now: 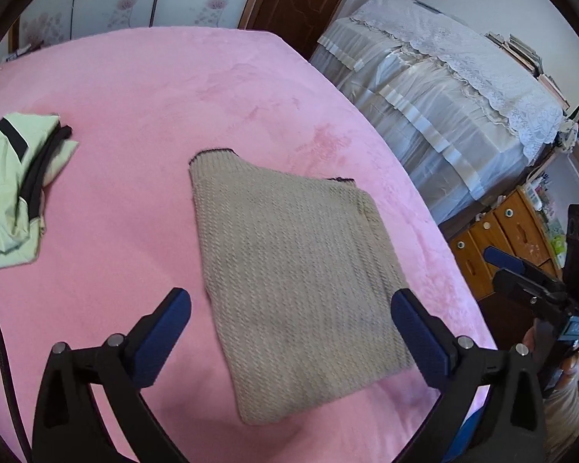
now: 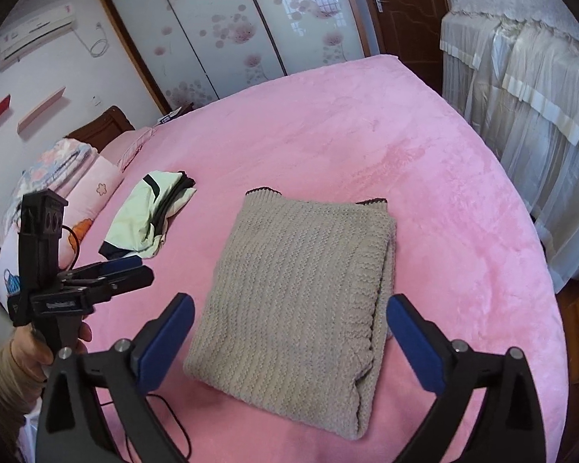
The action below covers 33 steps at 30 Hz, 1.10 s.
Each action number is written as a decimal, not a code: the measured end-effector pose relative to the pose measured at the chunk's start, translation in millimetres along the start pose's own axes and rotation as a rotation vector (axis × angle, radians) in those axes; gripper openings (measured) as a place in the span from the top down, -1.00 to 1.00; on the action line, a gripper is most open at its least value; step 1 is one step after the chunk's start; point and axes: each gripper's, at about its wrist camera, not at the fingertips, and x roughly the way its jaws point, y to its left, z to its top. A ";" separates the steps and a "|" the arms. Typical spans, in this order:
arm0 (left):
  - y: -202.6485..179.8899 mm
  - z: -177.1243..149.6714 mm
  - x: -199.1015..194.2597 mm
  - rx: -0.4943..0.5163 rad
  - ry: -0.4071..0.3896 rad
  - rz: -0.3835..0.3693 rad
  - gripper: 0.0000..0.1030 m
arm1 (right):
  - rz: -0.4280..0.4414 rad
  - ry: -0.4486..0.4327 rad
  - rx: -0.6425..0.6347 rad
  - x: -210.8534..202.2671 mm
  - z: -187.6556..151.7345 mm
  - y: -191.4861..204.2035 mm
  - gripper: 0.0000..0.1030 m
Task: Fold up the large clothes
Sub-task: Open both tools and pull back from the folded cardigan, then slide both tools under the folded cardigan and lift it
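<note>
Fingers [image 1: 177, 305] [image 2: 401, 310] wide apart (both grippers), empty, above folded sweater [image 2: 301, 270].

Left gripper [image 1: 291, 332]: jaws spread wide, nothing between pads, angled downward. Right gripper [image 2: 289, 333]: jaws wide apart, empty, angled downward. Left hand [image 2: 44, 347] wraps handle, beige sleeve at wrist. Right hand [image 1: 536, 341] partly visible on handle.

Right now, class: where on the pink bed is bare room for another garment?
Bare: beyond the folded beige sweater toward the wardrobe, and right of it. Tighter: between sweater and crumpled pale green garment, near the pillows.
</note>
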 end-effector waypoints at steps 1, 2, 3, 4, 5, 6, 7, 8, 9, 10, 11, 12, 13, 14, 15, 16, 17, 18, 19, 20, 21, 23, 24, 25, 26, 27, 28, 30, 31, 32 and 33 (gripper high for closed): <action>0.3 -1.4 3.7 -0.004 0.021 -0.017 -0.99 | -0.009 0.010 -0.008 2.6 -2.1 -1.3 -0.96; 1.5 -3.9 10.6 -0.012 0.057 -0.039 -0.99 | -0.014 0.024 -0.008 6.8 -3.9 -3.9 -0.96; 3.5 -6.6 17.5 -0.020 0.088 -0.051 -0.99 | -0.017 0.041 -0.004 11.4 -6.6 -7.1 -0.97; 6.3 -8.5 23.8 -0.030 0.109 -0.056 -0.99 | -0.019 0.057 0.004 17.4 -9.2 -12.2 -0.97; 10.7 -12.1 31.8 -0.049 0.133 -0.058 -0.99 | -0.010 0.071 0.016 24.7 -12.6 -19.1 -0.97; 15.7 -15.7 39.9 -0.068 0.152 -0.059 -0.99 | -0.005 0.082 0.025 30.3 -15.4 -25.1 -0.97; 20.9 -18.8 47.6 -0.081 0.168 -0.062 -0.99 | -0.006 0.093 0.035 36.9 -18.2 -30.8 -0.97; 26.1 -21.3 55.1 -0.097 0.186 -0.069 -0.99 | -0.014 0.105 0.044 44.8 -21.7 -37.3 -0.97; 32.0 -23.9 63.3 -0.114 0.205 -0.084 -0.99 | -0.017 0.116 0.047 51.3 -24.1 -42.3 -0.97; 39.5 -26.5 73.2 -0.132 0.221 -0.104 -0.99 | -0.021 0.127 0.057 59.0 -27.3 -49.2 -0.97; 45.1 -28.2 79.9 -0.143 0.228 -0.120 -0.99 | -0.015 0.139 0.074 66.6 -30.4 -56.8 -0.97; 50.6 -30.2 87.8 -0.149 0.234 -0.137 -0.99 | -0.003 0.148 0.085 72.2 -32.1 -61.5 -0.97; 54.0 -31.9 94.9 -0.150 0.241 -0.141 -0.99 | 0.009 0.160 0.106 80.4 -34.9 -69.7 -0.97; 56.8 -32.9 100.9 -0.150 0.249 -0.149 -0.99 | 0.013 0.169 0.119 86.1 -36.3 -74.3 -0.97; 58.8 -34.0 108.4 -0.146 0.264 -0.171 -0.99 | 0.030 0.190 0.136 94.3 -37.4 -80.3 -0.97; 59.9 -34.0 113.2 -0.144 0.272 -0.181 -0.99 | 0.056 0.219 0.155 105.0 -38.7 -87.1 -0.97; 61.2 -34.1 117.8 -0.142 0.272 -0.176 -0.99 | 0.068 0.237 0.169 111.9 -39.1 -91.8 -0.97; 62.2 -33.3 122.1 -0.136 0.273 -0.178 -0.99 | 0.092 0.261 0.186 120.9 -39.5 -96.7 -0.97; 63.1 -32.4 126.6 -0.130 0.276 -0.187 -0.99 | 0.122 0.288 0.202 130.1 -39.7 -101.0 -0.97; 65.0 -31.4 130.4 -0.131 0.273 -0.182 -0.99 | 0.153 0.324 0.221 142.0 -40.3 -106.0 -0.97; 65.9 -30.3 133.5 -0.135 0.272 -0.183 -0.99 | 0.168 0.347 0.234 149.9 -40.8 -109.2 -0.97; 69.3 -28.8 140.9 -0.141 0.280 -0.186 -0.99 | 0.235 0.389 0.268 169.1 -41.9 -116.8 -0.97; 71.3 -28.7 145.1 -0.140 0.285 -0.189 -0.99 | 0.274 0.400 0.281 176.7 -42.4 -119.4 -0.97; 72.9 -29.1 148.3 -0.141 0.291 -0.191 -0.99 | 0.304 0.407 0.288 182.2 -42.1 -121.0 -0.99; 75.3 -28.2 151.4 -0.145 0.295 -0.196 -0.99 | 0.341 0.409 0.299 187.5 -40.9 -122.5 -1.00; 78.2 -27.9 157.2 -0.150 0.302 -0.207 -0.99 | 0.368 0.410 0.305 192.2 -39.0 -123.7 -1.00; 80.6 -27.6 161.4 -0.156 0.308 -0.218 -0.99 | 0.388 0.411 0.308 196.4 -36.9 -124.6 -1.00; 84.6 -27.0 173.5 -0.171 0.327 -0.247 -0.99 | 0.429 0.425 0.316 205.5 -33.2 -127.0 -1.00; 85.9 -27.1 177.7 -0.174 0.327 -0.248 -0.99 | 0.442 0.436 0.317 209.5 -32.4 -128.0 -1.00; 86.4 -27.1 183.9 -0.175 0.324 -0.251 -0.99 | 0.445 0.452 0.316 214.4 -31.3 -127.1 -1.00; 86.0 -26.8 188.0 -0.165 0.324 -0.256 -0.99 | 0.443 0.467 0.311 217.8 -32.0 -126.8 -1.00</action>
